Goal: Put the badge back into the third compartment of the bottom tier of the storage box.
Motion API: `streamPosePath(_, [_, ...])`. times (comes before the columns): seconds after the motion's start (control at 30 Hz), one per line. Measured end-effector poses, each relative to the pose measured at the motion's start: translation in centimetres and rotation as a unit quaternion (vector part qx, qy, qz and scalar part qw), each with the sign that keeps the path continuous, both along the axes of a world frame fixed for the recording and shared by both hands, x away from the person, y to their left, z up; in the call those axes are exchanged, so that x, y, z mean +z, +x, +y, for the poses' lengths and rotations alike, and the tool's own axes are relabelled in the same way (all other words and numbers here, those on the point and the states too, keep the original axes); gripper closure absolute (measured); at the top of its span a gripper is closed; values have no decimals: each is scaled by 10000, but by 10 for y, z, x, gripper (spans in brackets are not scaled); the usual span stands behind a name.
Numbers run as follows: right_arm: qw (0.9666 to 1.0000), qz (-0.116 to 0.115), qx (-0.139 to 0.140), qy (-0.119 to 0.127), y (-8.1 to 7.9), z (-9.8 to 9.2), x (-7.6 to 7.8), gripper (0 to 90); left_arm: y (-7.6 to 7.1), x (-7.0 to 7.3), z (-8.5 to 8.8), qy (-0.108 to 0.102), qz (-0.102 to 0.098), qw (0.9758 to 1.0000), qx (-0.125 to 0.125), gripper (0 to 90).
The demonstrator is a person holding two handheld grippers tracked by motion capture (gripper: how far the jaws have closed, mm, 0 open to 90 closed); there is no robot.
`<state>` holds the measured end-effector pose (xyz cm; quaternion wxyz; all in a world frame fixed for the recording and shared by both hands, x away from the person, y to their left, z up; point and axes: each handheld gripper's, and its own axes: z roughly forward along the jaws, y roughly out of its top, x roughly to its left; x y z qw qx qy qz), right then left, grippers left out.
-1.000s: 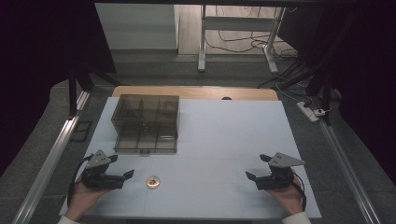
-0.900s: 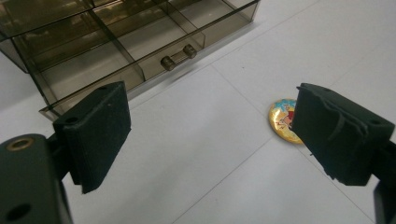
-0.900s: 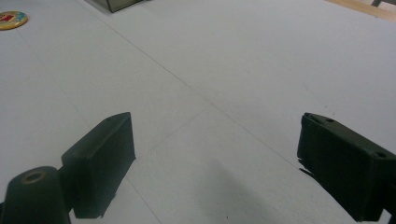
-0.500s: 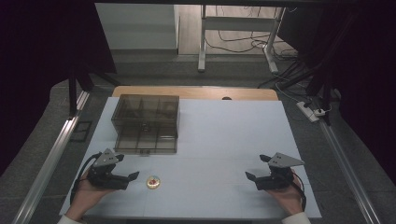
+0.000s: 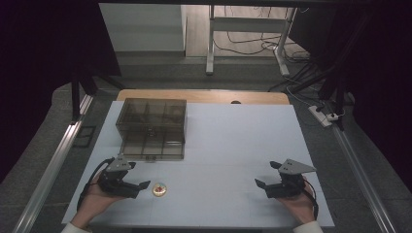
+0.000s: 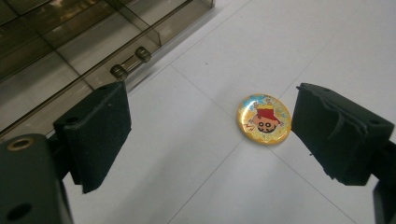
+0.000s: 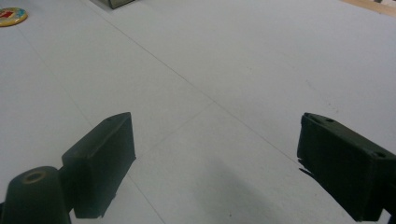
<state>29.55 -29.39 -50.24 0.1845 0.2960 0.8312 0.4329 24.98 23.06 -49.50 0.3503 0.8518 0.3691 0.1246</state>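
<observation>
Left gripper (image 5: 141, 186): held low over the near left part of the white surface (image 5: 233, 145), jaws released and spread wide. In the left gripper view the badge (image 6: 264, 119) lies flat on the surface between the two jaws, closer to the right-hand one and apart from both; nothing is gripped. The badge is round, yellow-rimmed, with a cartoon figure in red on its face. In the high view the badge (image 5: 159, 189) sits just beside the left gripper's tips, on the side toward the middle of the surface.

Box (image 5: 151, 127): smoky clear plastic, divided into compartments, standing on the far left part of the surface, near the badge but apart from it. In the left gripper view its front latch (image 6: 130, 63) shows beyond the left-hand jaw.

Right gripper (image 5: 261, 187): held low at the near right of the surface, well apart from badge and box. Jaws released, wide apart, with bare surface between them. Its view catches the badge (image 7: 11, 16) at the far upper left corner.
</observation>
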Motion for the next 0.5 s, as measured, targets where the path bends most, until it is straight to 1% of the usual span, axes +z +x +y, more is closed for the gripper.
streamPosePath(0.23, [10000,18,2,-14,0,0,0,113,4,0,-7,98,27,9999,-108,118])
streamPosePath(0.5, [10000,50,12,-17,0,1,-2,114,12,0,-16,162,58,9996,-209,117])
